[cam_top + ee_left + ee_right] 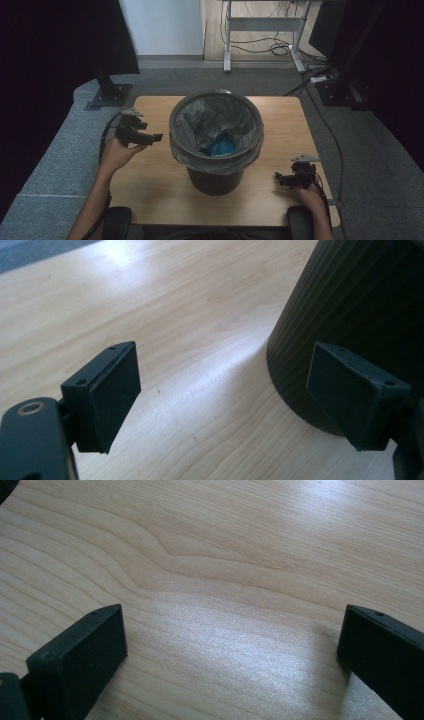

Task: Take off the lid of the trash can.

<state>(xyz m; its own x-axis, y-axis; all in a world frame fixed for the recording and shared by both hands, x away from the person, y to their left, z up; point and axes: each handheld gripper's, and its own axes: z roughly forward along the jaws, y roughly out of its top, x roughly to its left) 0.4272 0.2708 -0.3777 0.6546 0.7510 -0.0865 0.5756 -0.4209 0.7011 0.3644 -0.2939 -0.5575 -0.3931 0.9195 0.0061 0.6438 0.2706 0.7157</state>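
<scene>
**Both grippers empty, bin between them**

Left gripper [150, 134] is off the table [150, 200], jaws wide apart, nothing between them. The bin [216, 177] is just beside its tips; nothing stands in between. Right gripper [281, 179] is low at the table's near right corner, jaws also spread wide, nothing held, well apart from the bin on its other side.

The high view looks into the bin: grey plastic liner [200, 117] folded over the rim, something blue [221, 147] at the bottom; can't tell what it is.

The left gripper view gives what the high view doesn't: the bin's ribbed dark wall [350, 305], close behind the right-hand jaw, and bare wood grain ahead of the other. Whether that jaw touches the wall, can't tell.

The right gripper view has bare tabletop [225, 555] between its jaws.

Around the table: grey carpet [55, 165], desk legs [227, 40] and loose cables [280, 47] beyond the far edge.
</scene>
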